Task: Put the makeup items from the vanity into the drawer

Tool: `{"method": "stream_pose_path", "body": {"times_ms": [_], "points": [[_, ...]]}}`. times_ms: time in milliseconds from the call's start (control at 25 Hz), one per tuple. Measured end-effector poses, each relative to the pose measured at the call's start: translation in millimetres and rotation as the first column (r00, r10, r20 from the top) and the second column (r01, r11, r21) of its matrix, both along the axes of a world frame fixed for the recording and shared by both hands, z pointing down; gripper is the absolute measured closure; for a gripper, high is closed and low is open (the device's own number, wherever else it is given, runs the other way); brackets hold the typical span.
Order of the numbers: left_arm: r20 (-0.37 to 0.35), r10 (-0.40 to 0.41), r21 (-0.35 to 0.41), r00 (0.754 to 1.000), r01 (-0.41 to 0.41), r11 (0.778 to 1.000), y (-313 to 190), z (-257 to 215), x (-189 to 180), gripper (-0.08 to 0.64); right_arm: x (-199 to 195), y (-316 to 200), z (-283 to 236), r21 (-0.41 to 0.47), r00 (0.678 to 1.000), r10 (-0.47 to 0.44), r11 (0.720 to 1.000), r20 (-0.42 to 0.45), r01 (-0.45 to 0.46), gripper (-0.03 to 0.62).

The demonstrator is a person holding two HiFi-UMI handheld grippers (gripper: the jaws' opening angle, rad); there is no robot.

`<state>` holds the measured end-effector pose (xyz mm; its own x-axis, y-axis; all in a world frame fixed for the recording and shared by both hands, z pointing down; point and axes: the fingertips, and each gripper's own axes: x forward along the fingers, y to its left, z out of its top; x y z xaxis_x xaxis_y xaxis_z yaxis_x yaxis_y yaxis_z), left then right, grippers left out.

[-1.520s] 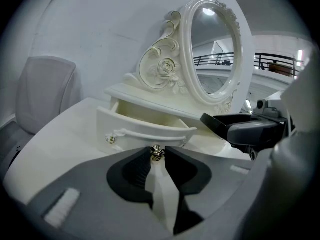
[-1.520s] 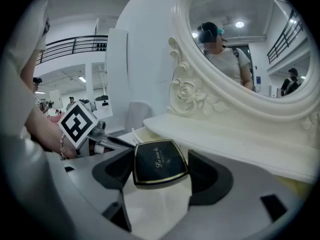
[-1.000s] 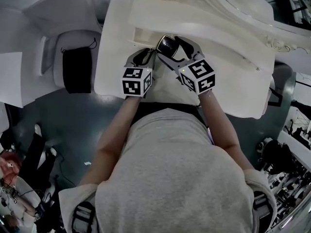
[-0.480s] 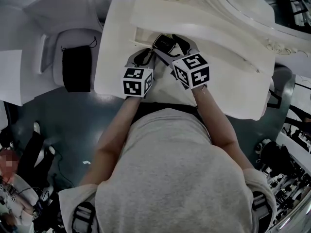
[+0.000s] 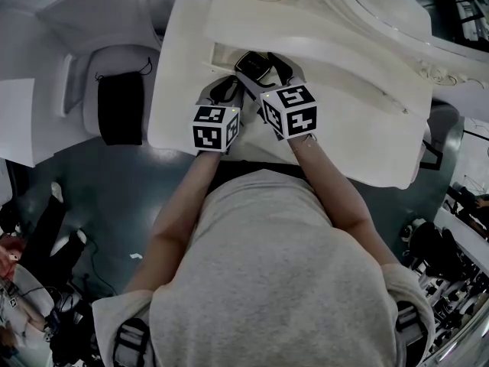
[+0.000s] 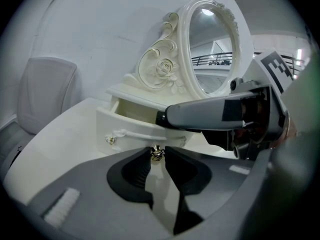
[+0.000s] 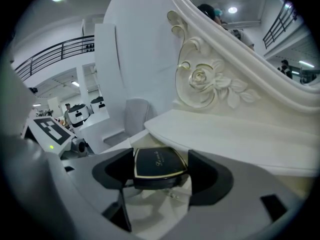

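We see the left gripper [image 6: 157, 157] clamped on the knob [image 6: 157, 154] and the right gripper [image 7: 160, 170] holding a black compact [image 7: 157, 164]. At upper centre, both mask the inside of the drawer [image 5: 223, 55].

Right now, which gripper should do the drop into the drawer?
Right. The right gripper is shut on the black compact at the open drawer; the left gripper is occupied, clamped on the gold knob.

The drawer [image 6: 135, 134] stands open under a close-hanging shelf [image 6: 145, 95], so only a low slot is left. The left tool [image 5: 227, 90], clamped on the knob [image 6: 157, 154], blocks its front. The right tool [image 7: 156, 168], gripping a compact [image 7: 155, 160], fills the middle. The worktop [image 5: 367, 136] on the right is free.
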<state>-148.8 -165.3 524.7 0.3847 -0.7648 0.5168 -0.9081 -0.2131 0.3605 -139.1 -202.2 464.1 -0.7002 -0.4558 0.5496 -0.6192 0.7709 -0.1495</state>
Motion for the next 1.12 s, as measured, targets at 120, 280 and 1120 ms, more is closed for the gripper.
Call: {"method": "stream_pose_path", "body": {"times_ms": [120,280,1120], "points": [[-0.001,0.001,-0.001,1.0,-0.001,1.0,0,0,1,0.462,1,-1,1,0.003,1.0,0.019,1.0,-0.009,-0.019,0.249],[-0.002,0.001,0.0,1.0,-0.001,1.0,0,-1,0,0.462,2,-1,0,-0.011,1.0,0.007,1.0,-0.023,-0.008,0.249],[-0.007,0.008,-0.007,1.0,-0.008,1.0,-4,0,-3,0.462,14,4,-3,-0.026,1.0,0.003,1.0,-0.001,-0.003,0.25]]}}
